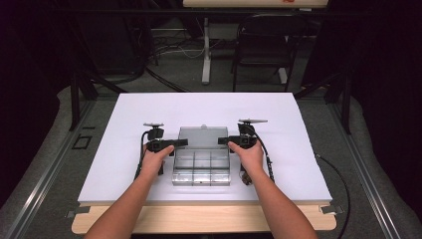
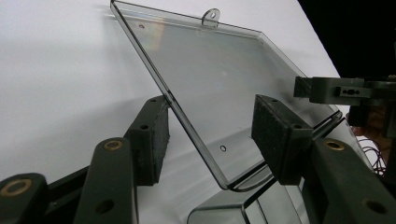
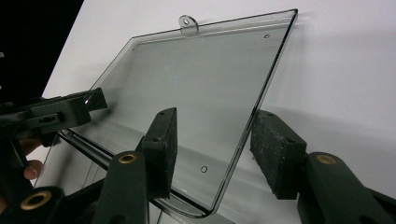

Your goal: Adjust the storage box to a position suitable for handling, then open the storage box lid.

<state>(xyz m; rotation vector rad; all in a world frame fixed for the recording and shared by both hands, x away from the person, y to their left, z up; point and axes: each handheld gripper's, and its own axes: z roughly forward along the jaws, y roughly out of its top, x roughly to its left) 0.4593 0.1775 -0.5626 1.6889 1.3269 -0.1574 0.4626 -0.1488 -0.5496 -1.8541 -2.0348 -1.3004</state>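
A clear plastic compartment box lies on the white table, its lid swung open towards the far side. In the left gripper view the lid tilts up, with a hang tab at its far edge. My left gripper is open and straddles the lid's left edge, one pad on each side. My right gripper is open too, astride the lid's right edge. Neither gripper's pads squeeze the lid. The box's compartments look empty.
A small dark item with thin wires lies on the table by the right hand. A black cable loops off the table's right side. Beyond the far edge stand a black chair and a white stand leg.
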